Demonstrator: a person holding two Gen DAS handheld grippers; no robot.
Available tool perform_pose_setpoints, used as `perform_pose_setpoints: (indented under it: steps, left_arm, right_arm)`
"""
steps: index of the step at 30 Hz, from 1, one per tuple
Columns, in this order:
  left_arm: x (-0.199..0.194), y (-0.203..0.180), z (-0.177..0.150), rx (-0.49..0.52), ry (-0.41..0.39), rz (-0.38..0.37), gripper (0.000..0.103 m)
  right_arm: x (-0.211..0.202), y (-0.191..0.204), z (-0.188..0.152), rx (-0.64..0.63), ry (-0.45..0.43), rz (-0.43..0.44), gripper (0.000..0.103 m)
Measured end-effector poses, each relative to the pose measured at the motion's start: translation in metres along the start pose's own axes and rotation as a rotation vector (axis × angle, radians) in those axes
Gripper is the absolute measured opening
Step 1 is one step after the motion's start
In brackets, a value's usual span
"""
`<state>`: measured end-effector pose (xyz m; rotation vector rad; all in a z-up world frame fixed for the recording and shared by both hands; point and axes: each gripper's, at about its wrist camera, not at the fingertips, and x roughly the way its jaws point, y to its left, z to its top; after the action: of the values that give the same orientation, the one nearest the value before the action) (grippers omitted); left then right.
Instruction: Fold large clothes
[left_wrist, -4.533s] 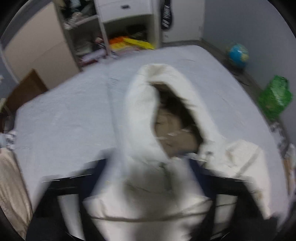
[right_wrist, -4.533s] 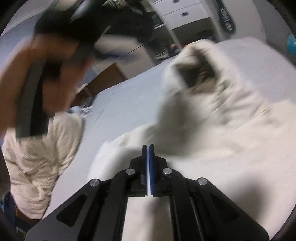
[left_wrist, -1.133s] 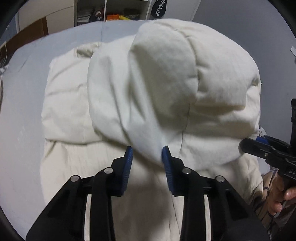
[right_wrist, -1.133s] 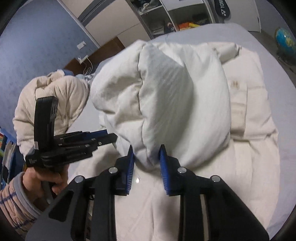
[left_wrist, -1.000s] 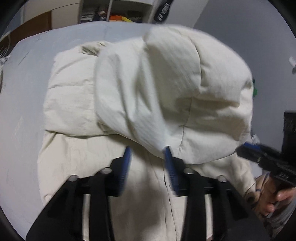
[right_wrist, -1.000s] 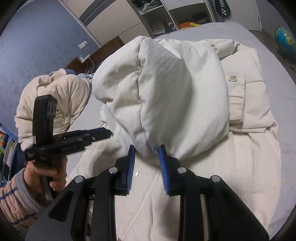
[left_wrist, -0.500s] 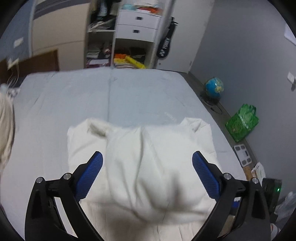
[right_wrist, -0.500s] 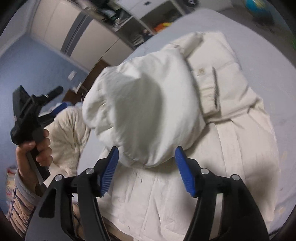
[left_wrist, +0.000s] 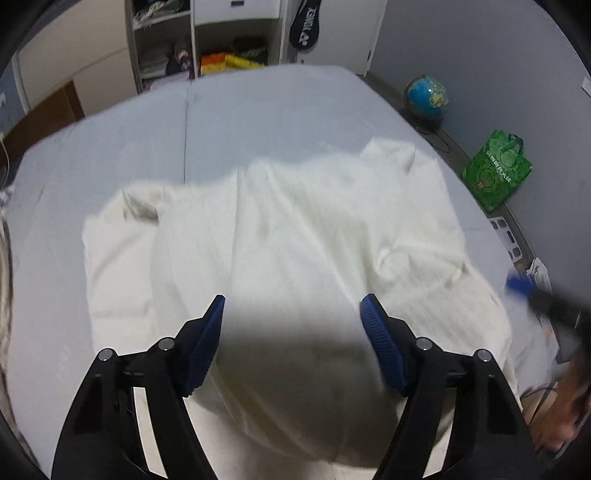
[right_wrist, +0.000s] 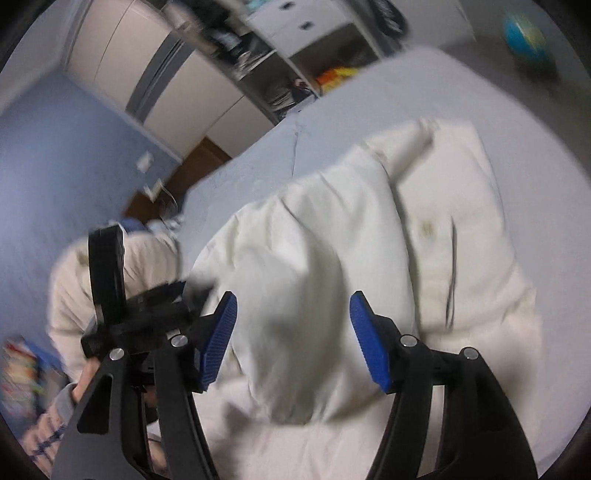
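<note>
So the coat (left_wrist: 295, 236), a big cream padded one, is lying folded over on itself on the grey bed (left_wrist: 258, 110), taking up the near half of it. In the right wrist view you can see the top layer bulging up as a puffy mound, with a flatter panel beside it that has a small button and a dark seam line.

The left gripper (left_wrist: 291, 314) hangs above the near edge of the coat with its blue pads spread wide; the jaws are closing a bit right now, but nothing is pinched between them, just the coat lying underneath. The right gripper (right_wrist: 291, 310) is also spread apart over the puffy part, pads clear of the fabric, holding nothing.

Each claw shows up in the other's camera: the right one as a blurry dark shape with a blue tip at the far right edge, the left one at the left, gripped by a hand (right_wrist: 83, 380) in a striped sleeve.

Around the room: a globe (left_wrist: 424, 96) and a green bag (left_wrist: 496, 171) on the floor, open shelves (left_wrist: 207, 48) past the bed, and another cream bundle (right_wrist: 70, 288) off to the left.
</note>
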<state>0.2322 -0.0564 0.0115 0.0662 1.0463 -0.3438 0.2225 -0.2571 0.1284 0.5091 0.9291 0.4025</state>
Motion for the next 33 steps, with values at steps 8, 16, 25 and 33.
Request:
perform_pose_setpoints:
  steps: [8,16,25,33]
  left_arm:
    - [-0.003,0.030,-0.053,-0.110,0.006,-0.086,0.072]
    - [-0.012,0.046,-0.048,-0.258,0.060,-0.295,0.089]
    - [-0.004,0.047,-0.034,-0.348,0.097,-0.359,0.011]
    - [-0.090,0.054,0.059,-0.357,-0.178,-0.388,0.009]
  right_arm:
    - [0.046,0.006,-0.007,-0.104,0.152,-0.124,0.060]
    - [0.038,-0.016,-0.017,0.213,0.211,0.155,0.072]
    - [0.060,0.006,-0.024,0.177,0.259,0.150,0.016]
    - [0.006,0.018,0.057,0.270,-0.060,0.392,0.009]
